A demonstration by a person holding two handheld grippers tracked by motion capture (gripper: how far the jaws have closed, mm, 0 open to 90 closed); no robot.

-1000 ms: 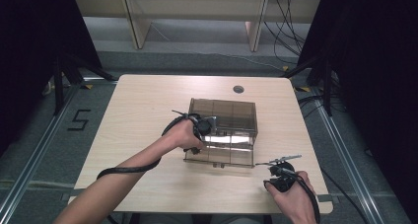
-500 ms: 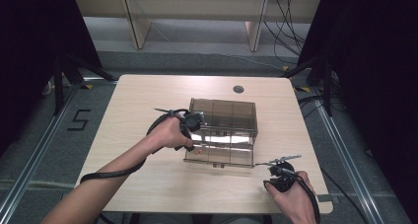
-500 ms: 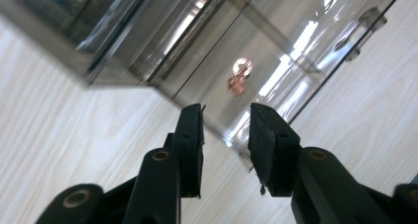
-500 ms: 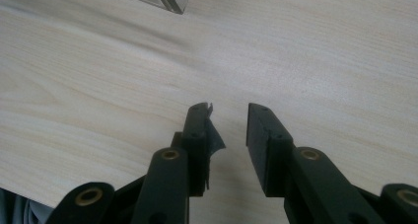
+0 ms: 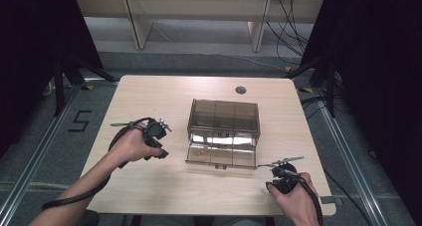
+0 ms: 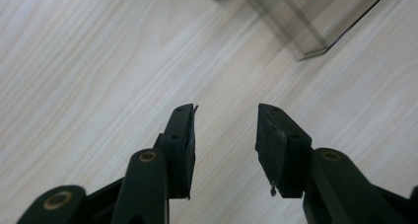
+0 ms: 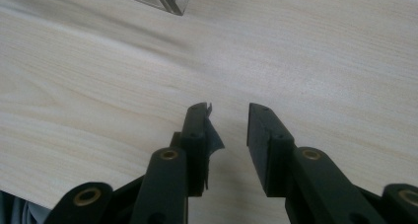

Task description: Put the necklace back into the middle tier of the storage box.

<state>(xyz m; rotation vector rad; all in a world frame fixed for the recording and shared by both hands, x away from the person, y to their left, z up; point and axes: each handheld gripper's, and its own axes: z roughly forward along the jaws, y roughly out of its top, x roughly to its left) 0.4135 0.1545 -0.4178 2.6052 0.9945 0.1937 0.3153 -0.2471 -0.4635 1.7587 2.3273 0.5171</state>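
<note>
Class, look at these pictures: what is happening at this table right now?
A person works at a wooden table with a handheld gripper in each hand. A smoky clear plastic box stands mid-table, its front flap folded down flat. The left gripper has pulled back from the box to its left; its jaws have just been opening and hold nothing. The right gripper rests by the table's near right edge, jaws apart and empty.

left gripper (image 5: 160,136): jaws have just been opening, standing apart, nothing between them, forearm stretching in from bottom left | right gripper (image 5: 284,167): jaws parting slightly, gaping with nothing between, hand resting low at bottom right
</note>
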